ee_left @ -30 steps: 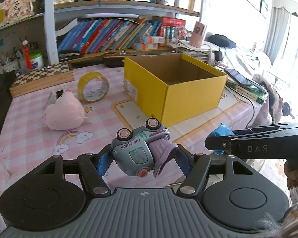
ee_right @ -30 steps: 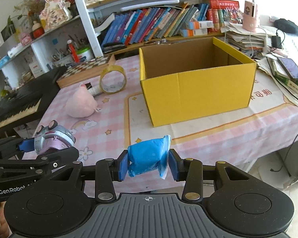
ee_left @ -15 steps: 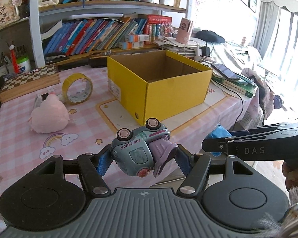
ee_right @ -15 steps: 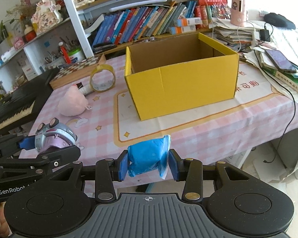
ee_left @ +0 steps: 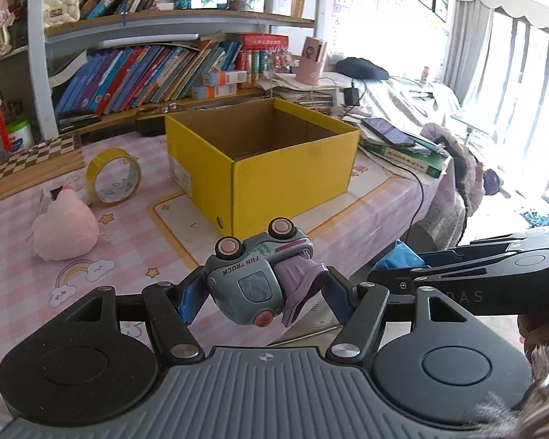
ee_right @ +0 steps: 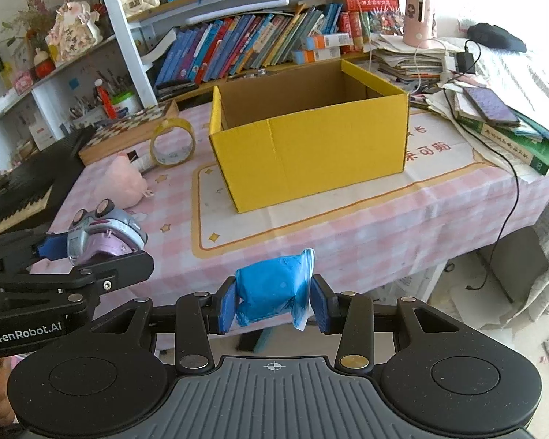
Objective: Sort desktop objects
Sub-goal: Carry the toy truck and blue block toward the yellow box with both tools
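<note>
Ahead and far of both tools we see the yellow box [ee_right: 311, 153] on the bench [ee_right: 384, 219], long axis left-right. Our right hand-held gripper [ee_right: 272, 301] clamps a blue packet [ee_right: 272, 292]; our left hand-held gripper [ee_left: 263, 292] clamps the toy truck [ee_left: 256, 274]. Neither looks clearly nearer.

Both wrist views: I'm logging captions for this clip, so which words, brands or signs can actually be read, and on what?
"FUN TRUCK", upside down, on the toy truck held in the left gripper.
"GenRobot.AI" on the left gripper's body, seen in the right wrist view.
"DAS", partly cut off, on the right gripper's body, seen in the left wrist view.
Red Chinese characters on the table mat: upside down, unclear.
Book spines, green book: too small to read.
</note>
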The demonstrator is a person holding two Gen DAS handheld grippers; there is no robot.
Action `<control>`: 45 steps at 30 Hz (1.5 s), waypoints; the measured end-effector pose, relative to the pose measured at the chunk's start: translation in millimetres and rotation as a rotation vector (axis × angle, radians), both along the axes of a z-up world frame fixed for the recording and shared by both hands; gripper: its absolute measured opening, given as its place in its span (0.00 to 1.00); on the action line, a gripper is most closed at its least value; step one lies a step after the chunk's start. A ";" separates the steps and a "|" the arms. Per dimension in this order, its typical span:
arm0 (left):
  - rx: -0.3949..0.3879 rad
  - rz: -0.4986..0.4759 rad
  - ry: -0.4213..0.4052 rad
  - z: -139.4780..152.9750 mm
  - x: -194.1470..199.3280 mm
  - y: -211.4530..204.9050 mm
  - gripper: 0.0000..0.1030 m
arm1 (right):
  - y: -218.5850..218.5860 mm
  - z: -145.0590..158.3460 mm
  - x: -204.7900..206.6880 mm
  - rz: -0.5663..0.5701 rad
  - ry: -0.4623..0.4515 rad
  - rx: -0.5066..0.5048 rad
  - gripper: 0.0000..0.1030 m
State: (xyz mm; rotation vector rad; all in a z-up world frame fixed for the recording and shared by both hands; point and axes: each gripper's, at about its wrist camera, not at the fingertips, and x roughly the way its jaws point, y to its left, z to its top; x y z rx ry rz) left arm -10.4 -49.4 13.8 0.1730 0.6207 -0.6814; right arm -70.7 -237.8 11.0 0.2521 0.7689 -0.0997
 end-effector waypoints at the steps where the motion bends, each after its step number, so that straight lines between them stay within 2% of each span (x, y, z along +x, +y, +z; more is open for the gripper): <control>1: 0.000 -0.006 -0.002 0.4 -0.5 -1.0 0.62 | -0.6 0.0 -0.3 -0.003 0.000 0.000 0.40; 23: -0.014 -0.054 -0.031 4.9 -1.1 2.0 0.62 | 1.4 5.8 3.7 -0.021 -0.015 -0.011 0.40; 36: -0.015 -0.016 -0.022 2.7 3.2 5.8 0.62 | 6.8 2.1 18.6 0.040 0.012 -0.016 0.40; 45: -0.010 -0.074 -0.015 -0.4 9.2 -10.5 0.62 | -7.2 1.7 18.6 -0.004 0.015 -0.013 0.40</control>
